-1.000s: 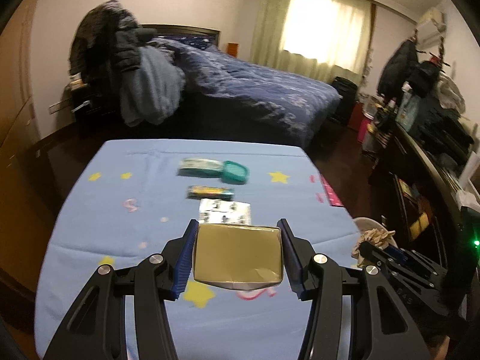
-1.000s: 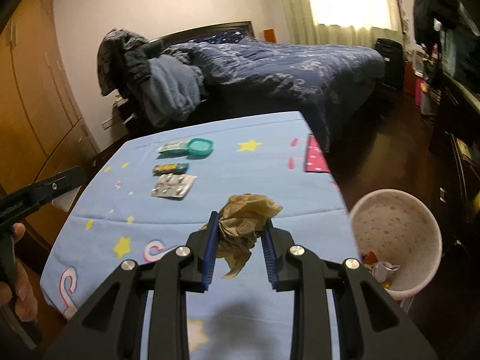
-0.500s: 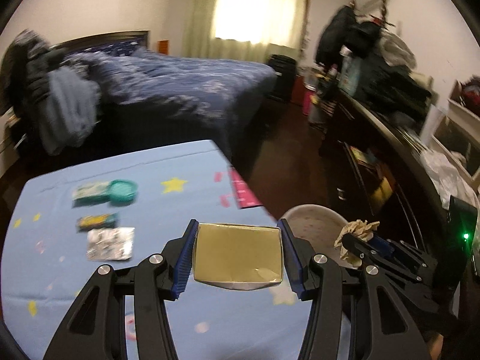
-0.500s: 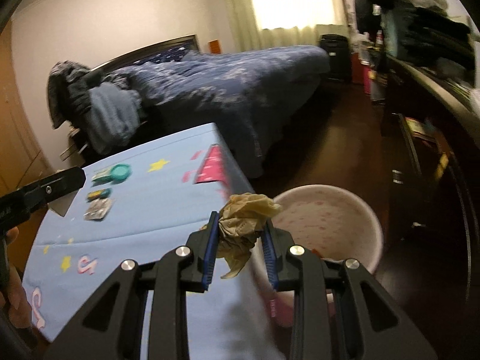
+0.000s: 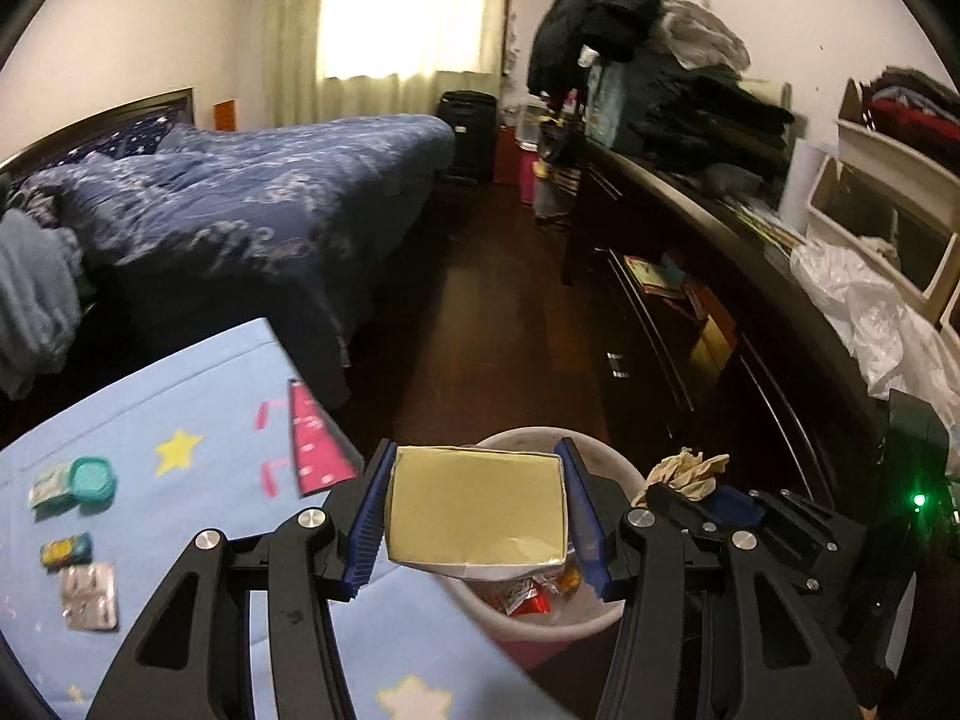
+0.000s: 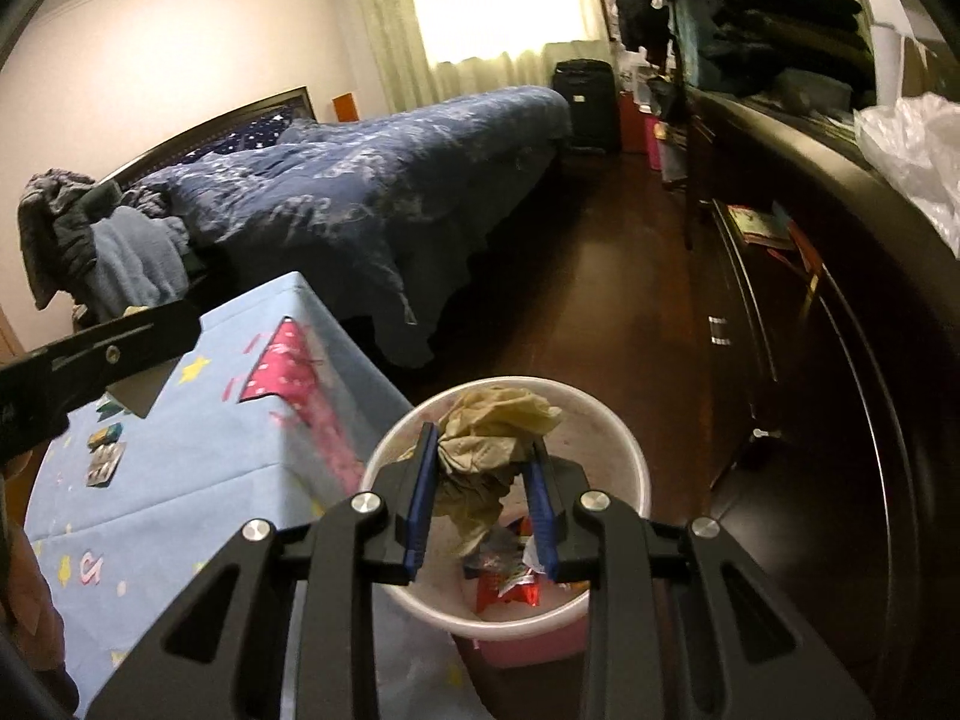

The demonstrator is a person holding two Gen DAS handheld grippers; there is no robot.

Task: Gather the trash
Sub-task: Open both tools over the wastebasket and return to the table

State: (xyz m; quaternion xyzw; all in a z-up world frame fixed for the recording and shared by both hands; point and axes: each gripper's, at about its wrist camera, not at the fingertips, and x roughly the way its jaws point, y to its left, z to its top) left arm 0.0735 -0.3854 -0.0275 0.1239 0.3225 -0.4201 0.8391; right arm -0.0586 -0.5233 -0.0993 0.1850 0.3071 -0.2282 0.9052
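Crumpled tan paper [image 6: 492, 444] in right tongs [image 6: 480, 510], flat yellow box [image 5: 475, 507] in left tongs [image 5: 477, 516].

The left gripper [image 5: 474, 516] clamps a yellowish box [image 5: 474, 507] above a pale bin [image 5: 540, 624] holding red wrappers [image 5: 522, 597]. Just right, the right gripper [image 5: 690, 489] holds a crumpled tissue [image 5: 687, 468]. A blister pack [image 5: 89, 594] lies on the blue tablecloth [image 5: 180, 516].

bin [image 6: 630, 456] mouth open, table [image 6: 198, 468] beside
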